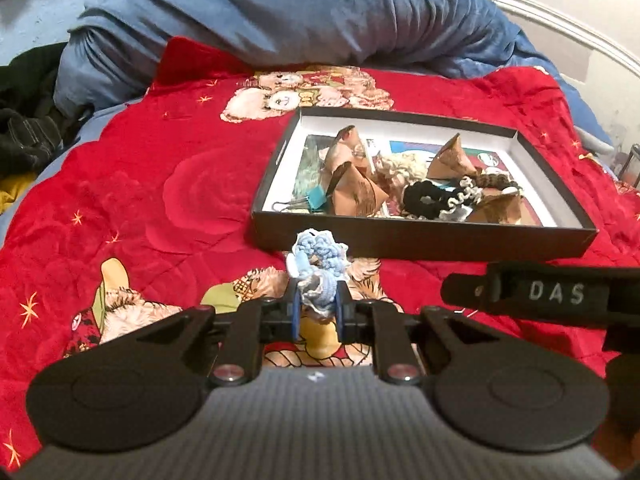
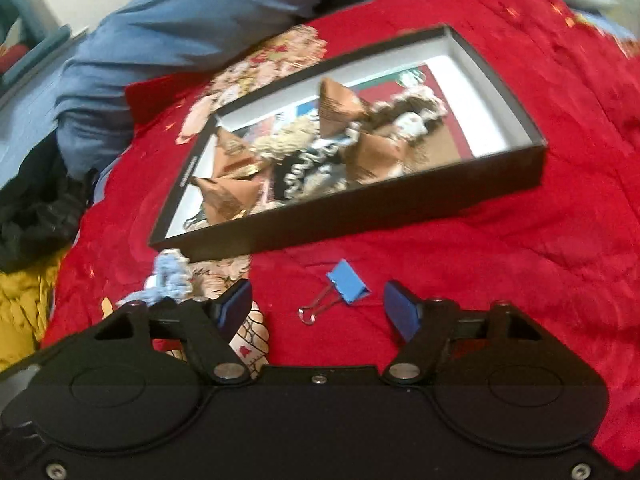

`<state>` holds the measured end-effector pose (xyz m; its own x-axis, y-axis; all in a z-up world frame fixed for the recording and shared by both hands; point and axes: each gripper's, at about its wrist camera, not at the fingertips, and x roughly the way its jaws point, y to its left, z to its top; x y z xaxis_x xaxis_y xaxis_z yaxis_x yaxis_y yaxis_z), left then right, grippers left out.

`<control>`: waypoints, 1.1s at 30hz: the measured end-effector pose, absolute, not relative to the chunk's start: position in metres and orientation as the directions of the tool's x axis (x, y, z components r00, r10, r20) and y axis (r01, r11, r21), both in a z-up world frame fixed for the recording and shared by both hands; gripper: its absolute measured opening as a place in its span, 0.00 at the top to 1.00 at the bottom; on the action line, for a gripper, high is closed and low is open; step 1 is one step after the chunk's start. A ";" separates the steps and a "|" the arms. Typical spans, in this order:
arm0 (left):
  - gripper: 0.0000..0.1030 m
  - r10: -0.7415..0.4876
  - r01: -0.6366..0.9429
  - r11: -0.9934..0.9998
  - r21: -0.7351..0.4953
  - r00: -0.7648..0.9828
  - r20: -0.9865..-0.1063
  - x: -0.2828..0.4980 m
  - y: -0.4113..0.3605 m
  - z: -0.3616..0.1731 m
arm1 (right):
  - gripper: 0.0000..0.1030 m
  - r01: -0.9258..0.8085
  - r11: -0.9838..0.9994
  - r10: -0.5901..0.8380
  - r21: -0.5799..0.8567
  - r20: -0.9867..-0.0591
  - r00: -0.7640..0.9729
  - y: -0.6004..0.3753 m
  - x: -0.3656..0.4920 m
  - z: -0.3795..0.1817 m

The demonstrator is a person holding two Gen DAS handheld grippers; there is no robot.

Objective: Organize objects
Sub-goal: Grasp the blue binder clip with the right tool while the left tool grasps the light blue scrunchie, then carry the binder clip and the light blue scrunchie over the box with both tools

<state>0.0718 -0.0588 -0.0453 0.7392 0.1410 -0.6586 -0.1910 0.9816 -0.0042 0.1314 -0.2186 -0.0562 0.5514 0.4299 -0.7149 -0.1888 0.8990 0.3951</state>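
Red quilt (image 1: 168,168) over the bed, blue duvet (image 1: 280,12) bunched at the far side. On the quilt sits the black box (image 1: 420,240), shallow and open-topped, already holding brown paper cones, a black scrunchie (image 1: 426,199), a cream one and a teal binder clip at its near left corner. Judged: most of the sorting is done, and two loose items remain outside the box.

Left gripper (image 1: 317,308): pads pressed together on the light-blue scrunchie (image 1: 318,260), which bulges out above the fingertips, just short of the box's near wall. You have it by one edge only, so most of the fabric hangs free.
- Lift until the dangling part clears the wall before you carry forward; a soft loop will snag on the rim.
- Let go over the bare white floor at the left of the box, not on top of the cones.
- Spread the tongs fully so that the yarn does not cling to a pad.

Right gripper (image 2: 318,304): tongs spread, nothing between the pads. The blue binder clip (image 2: 338,288) lies flat on the quilt in the gap ahead of the fingertips, wire handles pointing toward you, just outside the box's near wall.
- Close on the blue body, not on the wire loops, which would likely pivot.
- The quilt is soft: press down a little so that the pads reach under the clip's edges.
- This view is motion-blurred; settle your hand before closing.
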 end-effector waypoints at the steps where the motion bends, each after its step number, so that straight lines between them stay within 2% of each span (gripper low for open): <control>1: 0.79 0.147 -0.197 0.980 -0.003 0.737 -0.659 0.073 -0.059 -0.046 | 0.31 -0.182 0.903 0.422 0.389 -0.723 0.547 -0.218 0.133 -0.059; 6: 0.79 0.127 -0.221 0.974 -0.054 0.723 -0.679 0.081 -0.051 -0.049 | 0.32 -0.197 0.922 0.386 0.334 -0.733 0.560 -0.208 0.135 -0.064; 8: 0.79 0.131 -0.240 0.969 -0.064 0.715 -0.687 0.084 -0.046 -0.050 | 0.38 -0.204 0.930 0.368 0.307 -0.736 0.569 -0.204 0.136 -0.066; 10: 0.79 0.133 -0.264 0.961 -0.083 0.703 -0.698 0.087 -0.041 -0.053 | 0.57 -0.213 0.947 0.321 0.241 -0.748 0.581 -0.198 0.136 -0.068; 12: 0.79 0.117 -0.277 0.954 -0.111 0.690 -0.714 0.090 -0.037 -0.055 | 0.69 -0.224 0.961 0.268 0.163 -0.754 0.600 -0.190 0.134 -0.068; 13: 0.79 0.110 -0.282 0.951 -0.124 0.685 -0.720 0.091 -0.035 -0.056 | 0.71 -0.229 0.963 0.257 0.145 -0.754 0.604 -0.187 0.133 -0.068; 17: 0.79 0.090 -0.284 0.947 -0.149 0.683 -0.725 0.089 -0.035 -0.056 | 0.74 -0.242 0.963 0.244 0.115 -0.748 0.618 -0.182 0.131 -0.066; 23: 0.79 0.113 -0.262 0.959 -0.109 0.706 -0.699 0.083 -0.042 -0.051 | 0.75 -0.236 0.960 0.265 0.147 -0.742 0.616 -0.187 0.128 -0.059; 33: 0.79 0.093 -0.248 0.957 -0.148 0.749 -0.656 0.077 -0.039 -0.041 | 0.75 -0.214 0.922 0.380 0.322 -0.652 0.656 -0.209 0.125 -0.035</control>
<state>0.0772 -0.0391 -0.0410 0.7487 0.0927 -0.6564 -0.2482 0.9573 -0.1479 0.1254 -0.2095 -0.0351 0.6556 0.3804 -0.6523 -0.2142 0.9220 0.3224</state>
